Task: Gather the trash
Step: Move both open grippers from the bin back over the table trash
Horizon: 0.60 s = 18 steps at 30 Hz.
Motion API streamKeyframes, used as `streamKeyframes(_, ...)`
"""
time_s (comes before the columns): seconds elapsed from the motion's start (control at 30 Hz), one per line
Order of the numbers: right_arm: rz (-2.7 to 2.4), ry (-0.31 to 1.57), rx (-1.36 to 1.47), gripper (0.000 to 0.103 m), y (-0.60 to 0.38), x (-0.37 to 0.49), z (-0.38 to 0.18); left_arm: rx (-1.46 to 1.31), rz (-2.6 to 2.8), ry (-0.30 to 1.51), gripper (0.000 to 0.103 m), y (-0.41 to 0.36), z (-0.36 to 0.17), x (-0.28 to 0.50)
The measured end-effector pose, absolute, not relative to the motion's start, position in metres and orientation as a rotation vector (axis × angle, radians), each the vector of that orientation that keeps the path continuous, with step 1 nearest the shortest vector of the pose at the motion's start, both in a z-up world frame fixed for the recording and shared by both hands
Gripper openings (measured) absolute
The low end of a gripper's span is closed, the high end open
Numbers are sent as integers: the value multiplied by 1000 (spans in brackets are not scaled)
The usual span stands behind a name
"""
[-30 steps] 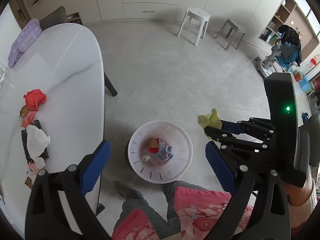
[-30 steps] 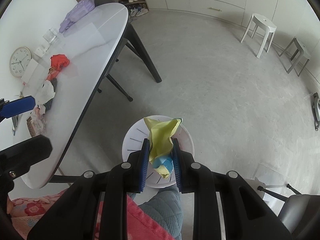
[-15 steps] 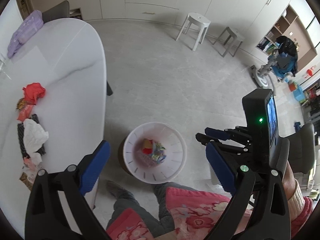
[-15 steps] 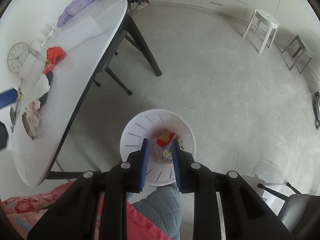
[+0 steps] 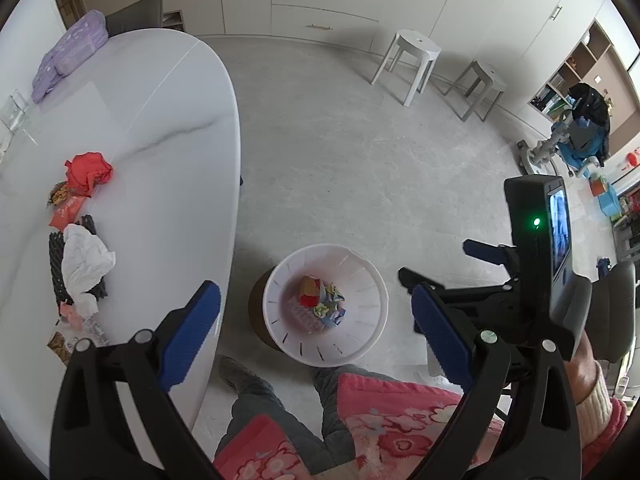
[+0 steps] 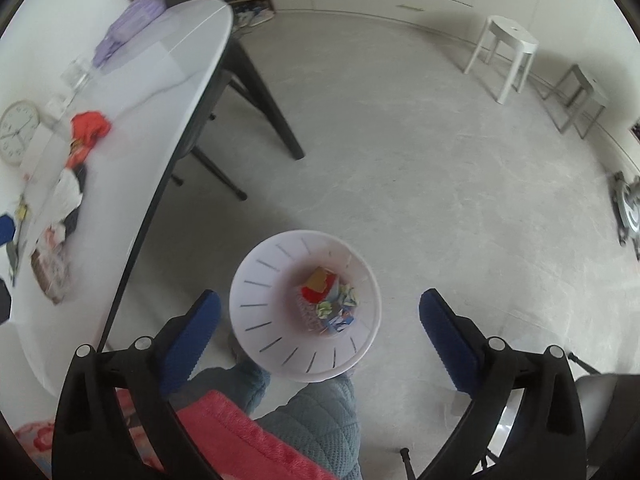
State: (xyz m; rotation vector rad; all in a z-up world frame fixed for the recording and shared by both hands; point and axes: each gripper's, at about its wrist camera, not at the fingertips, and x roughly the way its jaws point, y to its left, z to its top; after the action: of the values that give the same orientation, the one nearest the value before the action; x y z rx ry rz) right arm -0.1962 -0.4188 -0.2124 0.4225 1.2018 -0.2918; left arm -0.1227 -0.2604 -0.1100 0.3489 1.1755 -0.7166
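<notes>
White stool (image 5: 408, 60) and grey stool (image 5: 478, 88) stand side by side on the pale floor (image 5: 360, 160) before cream drawers (image 5: 324, 0). On the white table (image 5: 180, 168), at its far end, lies a purple pouch (image 5: 70, 54); a glass (image 5: 14, 110) sits near the edge of view. A clock (image 6: 18, 130) lies flat on the table. Shoes (image 6: 250, 10) fill a low cubby. Open shelves (image 5: 576, 80) line the wall, a dark and blue bundle (image 5: 588, 128) before them

Table (image 6: 168, 92) trash blurred, clock (image 6: 18, 130) cut off at edge
</notes>
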Motion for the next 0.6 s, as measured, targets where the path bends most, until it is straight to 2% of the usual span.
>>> streamKeyframes(0.23,-364,1203,430,100,-424,-190,-200,304,-659,1123,92,-233,-98,-106)
streamKeyframes(0.33,-371,1191,410,100,-413,-180,-192,275,-611,1104,95,-206,-93,-90)
streamKeyframes(0.6,-270,1176,352,100,-358,-134,-181,297,-434,1018,95,-113,-89,-53)
